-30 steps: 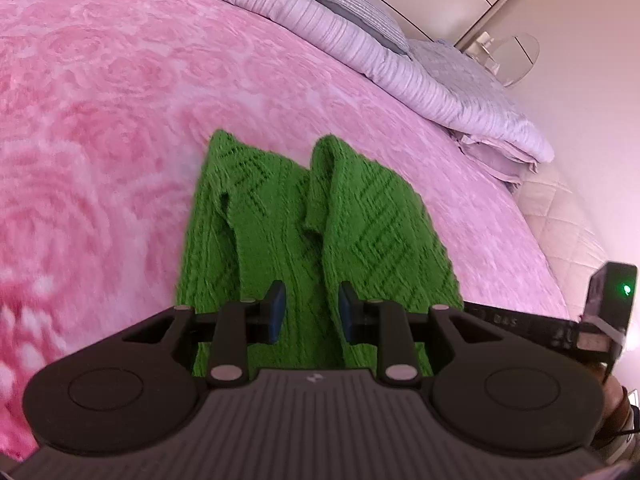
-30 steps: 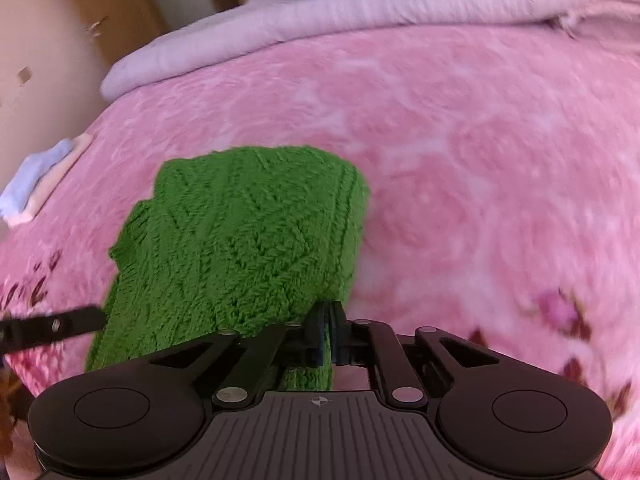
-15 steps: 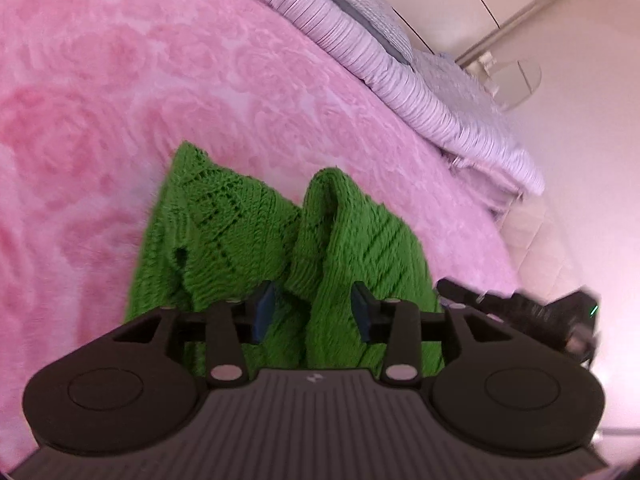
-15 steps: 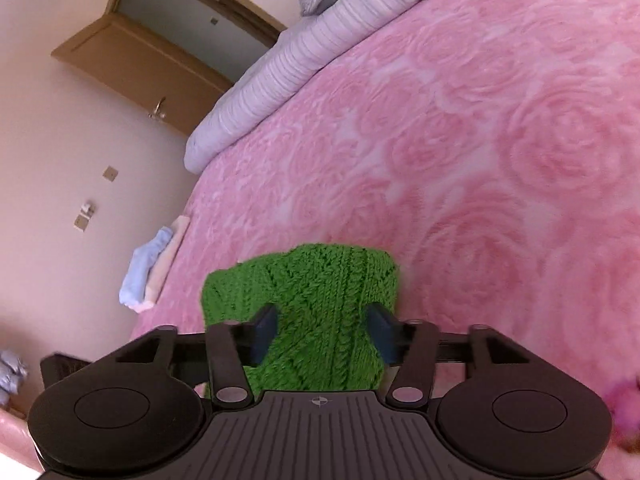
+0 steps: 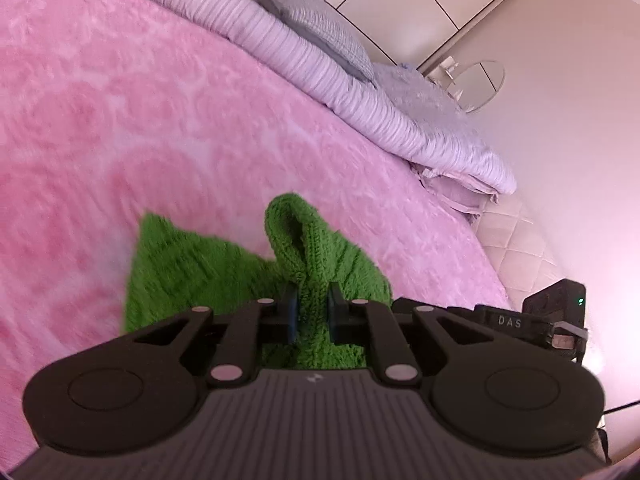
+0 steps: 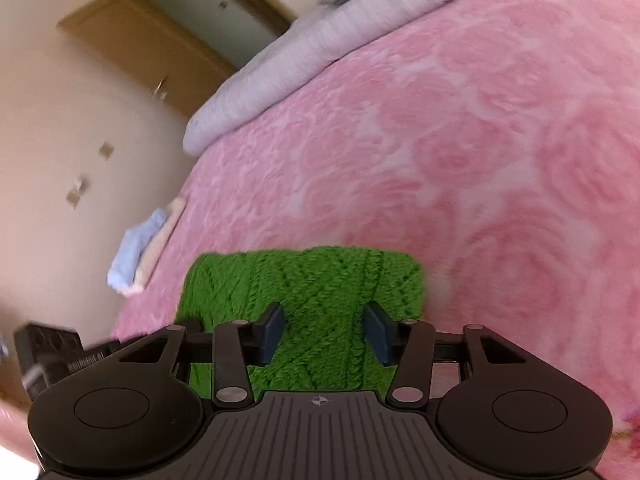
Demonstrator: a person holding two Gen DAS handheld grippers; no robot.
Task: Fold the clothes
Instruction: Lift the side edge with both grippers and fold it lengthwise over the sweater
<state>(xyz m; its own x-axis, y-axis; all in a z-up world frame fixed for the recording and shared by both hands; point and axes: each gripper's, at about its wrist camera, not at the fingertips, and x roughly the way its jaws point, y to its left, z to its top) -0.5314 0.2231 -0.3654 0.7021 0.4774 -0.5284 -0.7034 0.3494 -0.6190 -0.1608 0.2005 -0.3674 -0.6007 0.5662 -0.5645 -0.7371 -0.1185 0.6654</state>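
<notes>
left gripper [image 5: 312, 316] clenched on raised fold of green knit sweater [image 5: 320, 248]; right gripper [image 6: 325, 332] released above it, on pink bedspread [image 6: 480, 160].

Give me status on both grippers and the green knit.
Left gripper shut on green knit, a fold bunched between its fingers. Right gripper open over the knit, holding nothing. Nothing in the way on the pink bedspread.

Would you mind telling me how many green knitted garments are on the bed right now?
1: the green sweater lies on the pink bedspread, a fold pinched by the left gripper. Others may be out of view.
</notes>
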